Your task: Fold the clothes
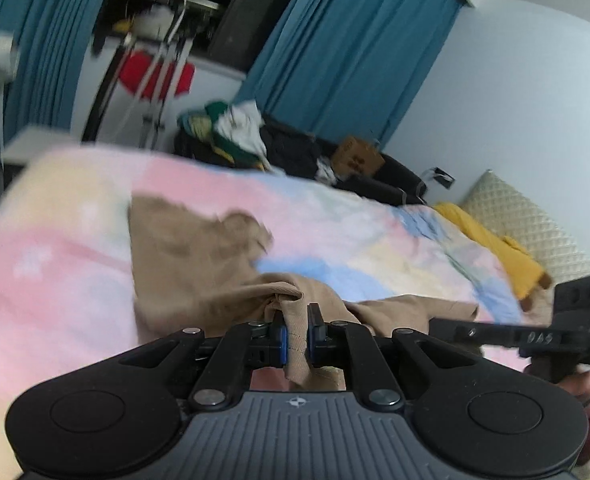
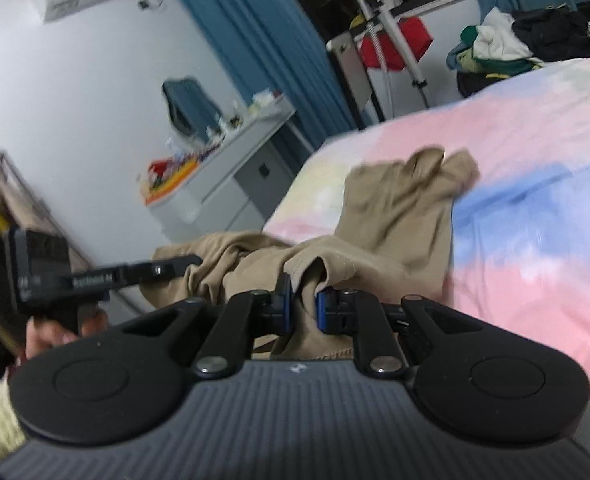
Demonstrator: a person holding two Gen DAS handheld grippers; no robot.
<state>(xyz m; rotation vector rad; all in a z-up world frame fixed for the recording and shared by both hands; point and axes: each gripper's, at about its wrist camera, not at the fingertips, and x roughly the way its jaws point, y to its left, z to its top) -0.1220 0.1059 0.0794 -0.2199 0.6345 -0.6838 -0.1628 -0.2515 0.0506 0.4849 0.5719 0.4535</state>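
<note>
The left claw (image 1: 296, 330) is clamped on a bunched fold of a tan garment (image 1: 199, 256), cloth pinched between its blue pads (image 1: 281, 338) with a flap hanging below. The right claw (image 2: 304, 306) grips another fold of the same tan garment (image 2: 399, 216) in like fashion. The garment's far part lies spread on a bed (image 1: 75, 240) with a pastel pink, blue and yellow cover; the near part is lifted in folds between the two claws. In the left wrist view, a yellow cloth (image 1: 491, 244) lies beside a quilted cream pillow (image 1: 535, 224) at the bed's far right, and a heap of mixed clothes (image 1: 235, 132) sits beyond the bed before blue curtains (image 1: 355, 48)
</note>
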